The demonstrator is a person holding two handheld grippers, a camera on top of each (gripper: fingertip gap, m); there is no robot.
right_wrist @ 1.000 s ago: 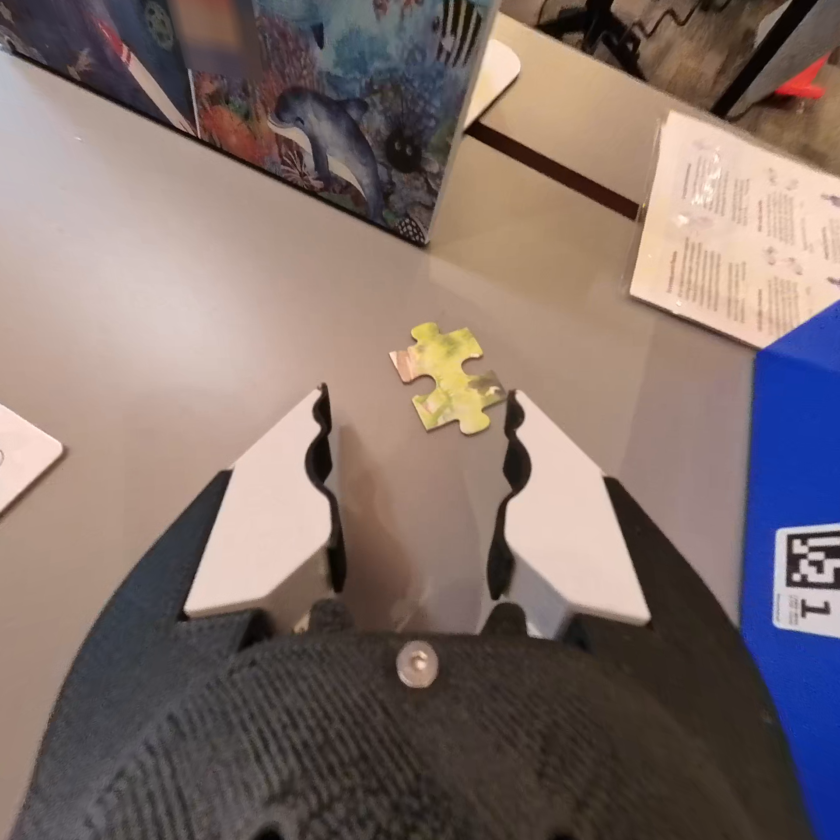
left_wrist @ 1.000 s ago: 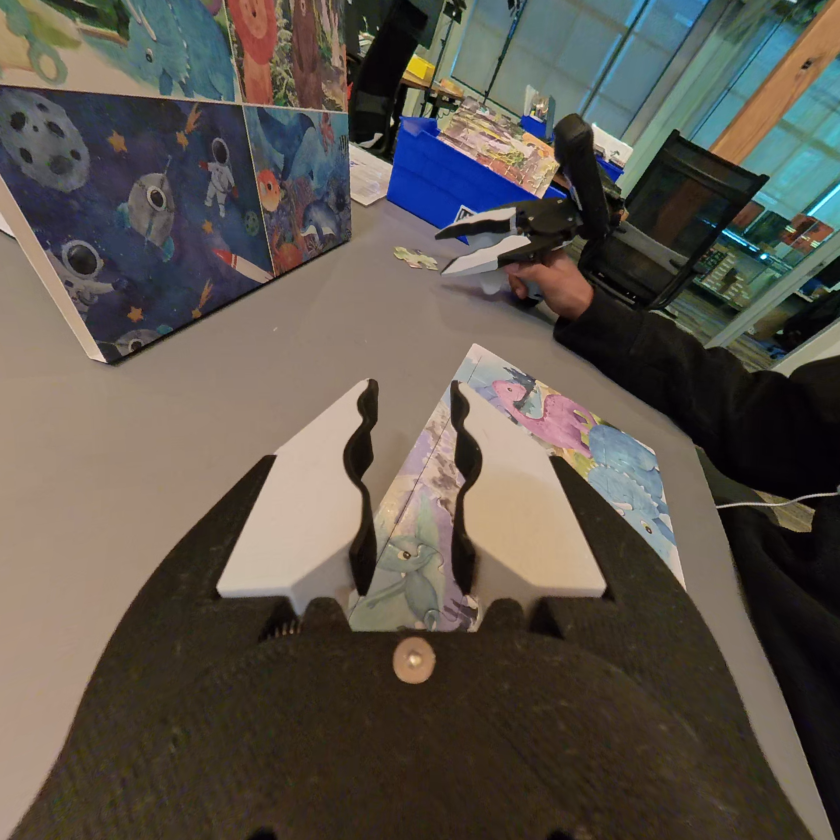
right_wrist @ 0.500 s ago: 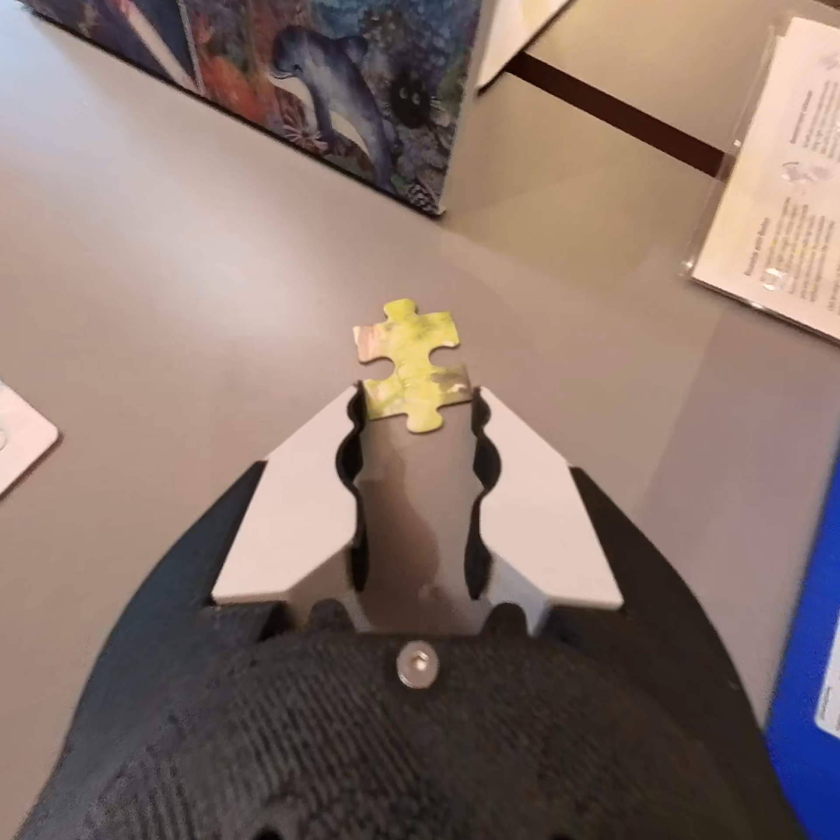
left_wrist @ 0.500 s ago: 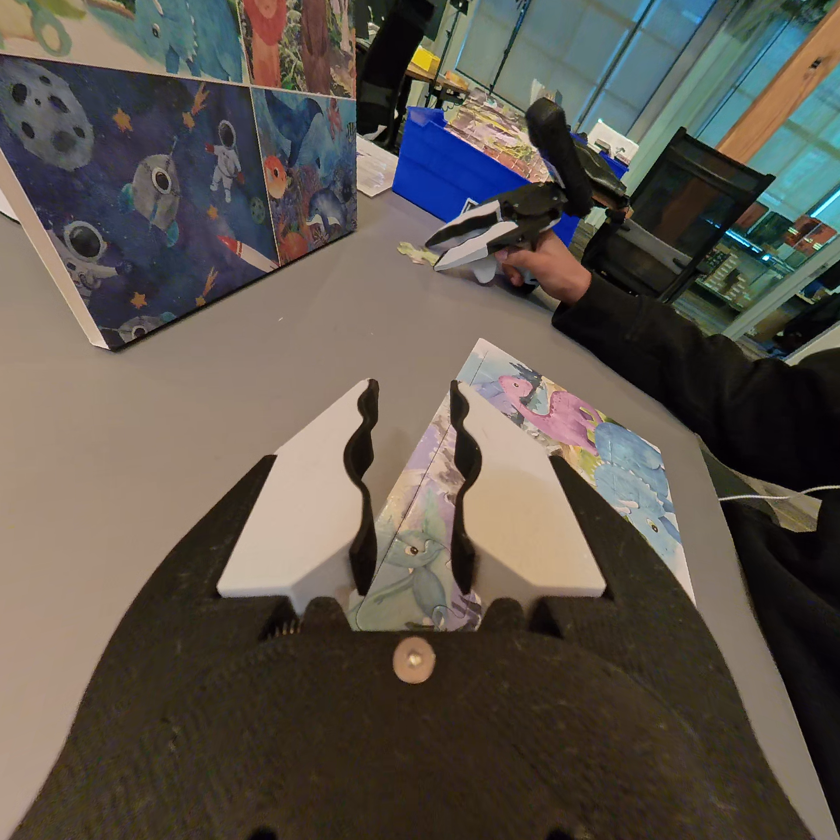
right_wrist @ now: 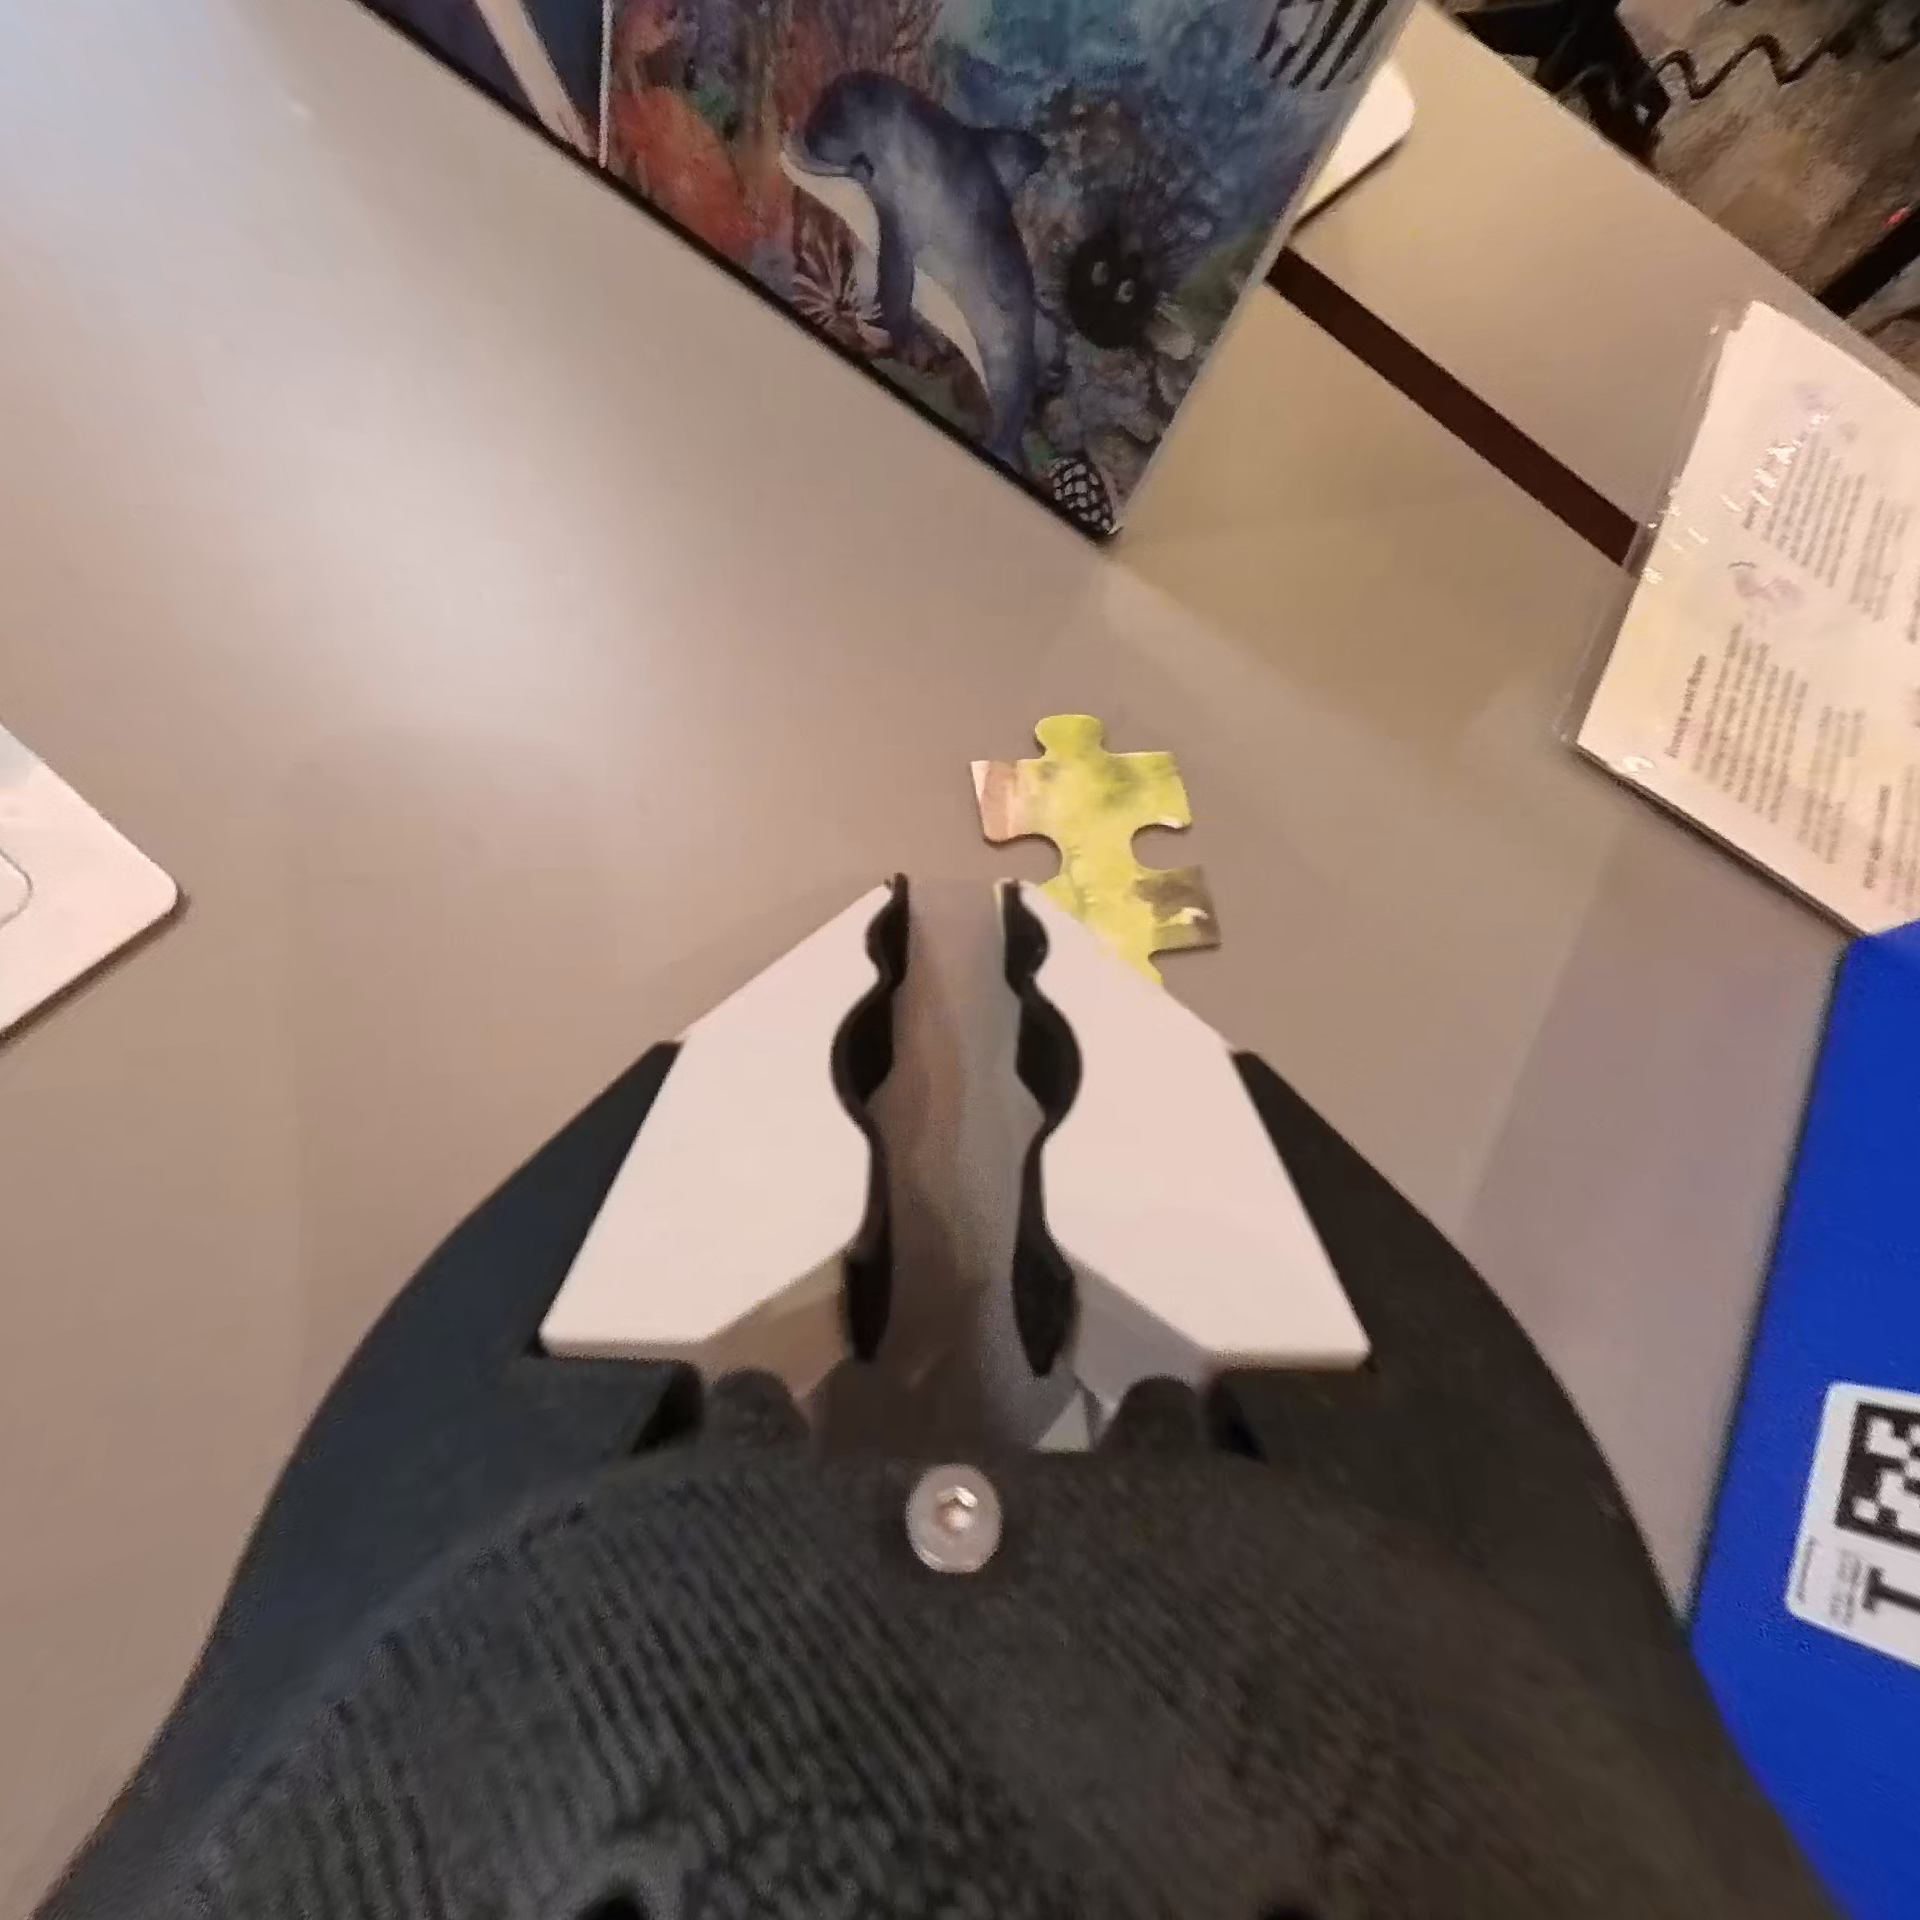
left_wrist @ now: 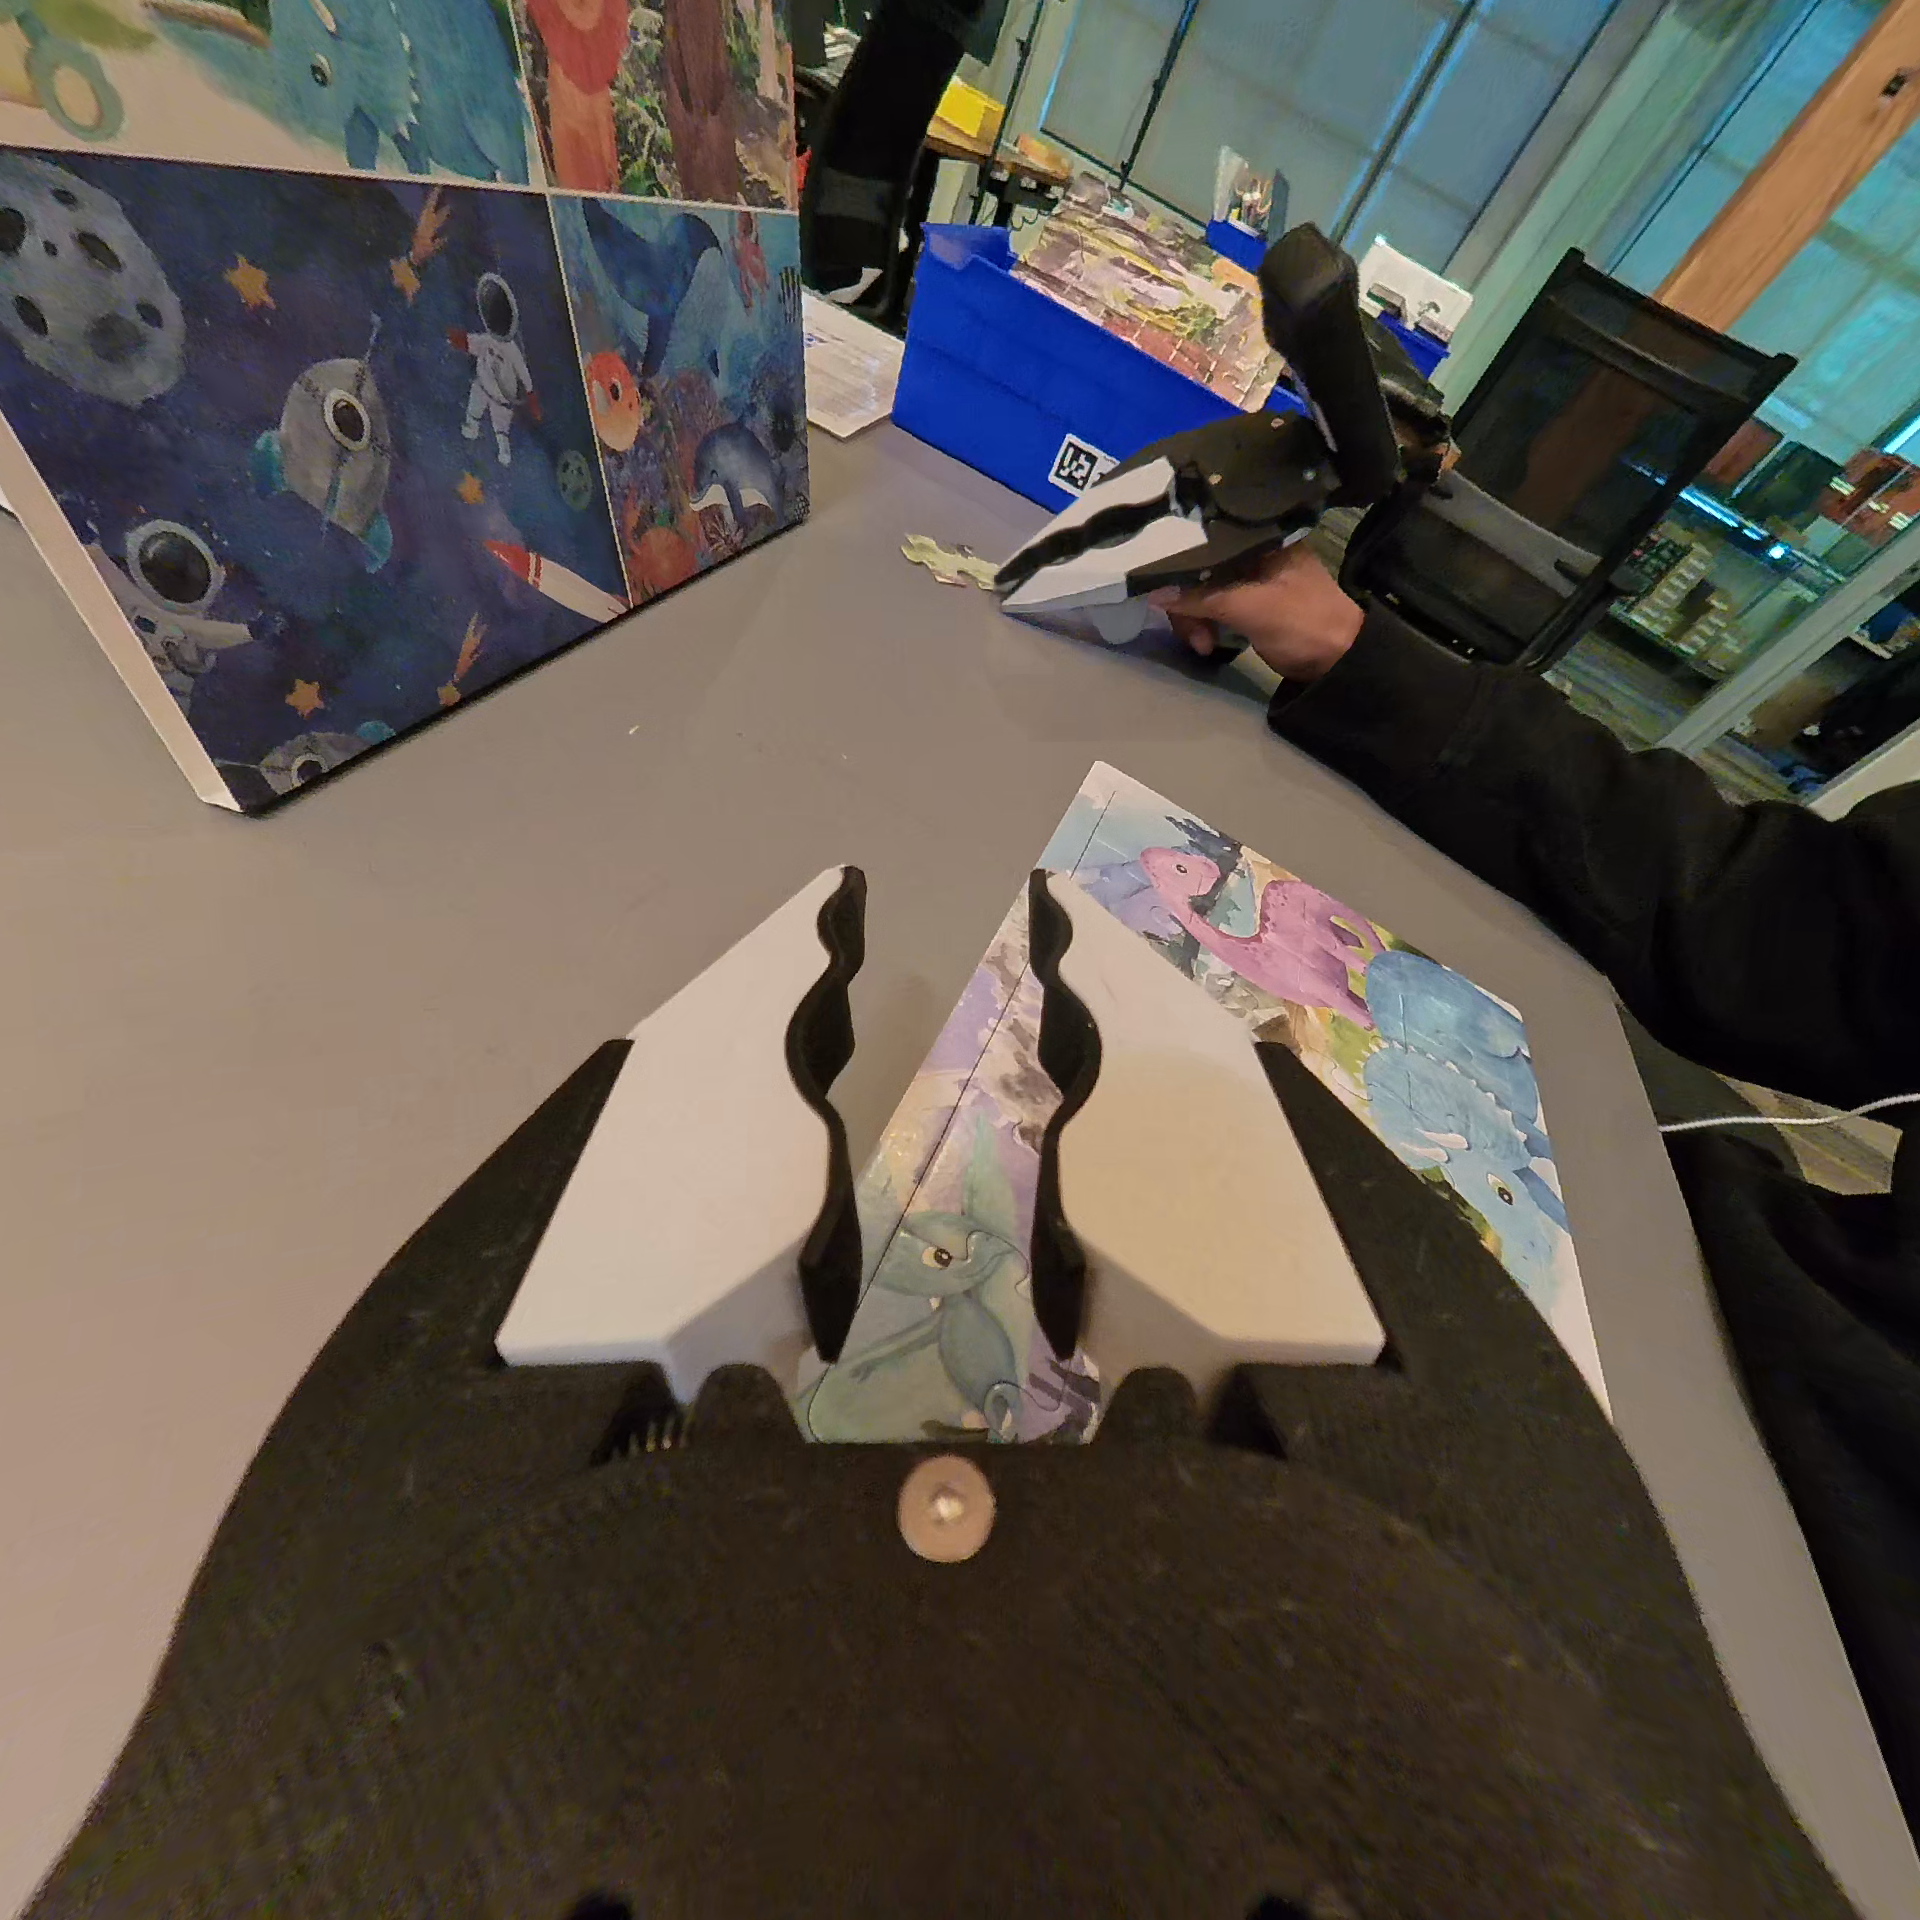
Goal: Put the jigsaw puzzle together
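Since a moment ago, right gripper (right_wrist: 951,888) narrowed to a slim gap and shifted left of the yellow-green puzzle piece (right_wrist: 1101,842), flat on the grey table (right_wrist: 416,623), ungripped. Left gripper (left_wrist: 945,883) parted over the assembled dinosaur puzzle (left_wrist: 1403,1029) near the picture box (left_wrist: 364,416)

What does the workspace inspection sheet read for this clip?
Surface: grey table, bare in the middle.
Job's things: green puzzle piece flat on the table; assembled dinosaur puzzle.
Clutter: illustrated box, blue bin, sleeved sheet.
Grippers: right gripper narrowly open, its right tip over the piece's edge; left gripper open above the assembled puzzle.
Cables: thin white cord.
Surroundings: office chair, windows.
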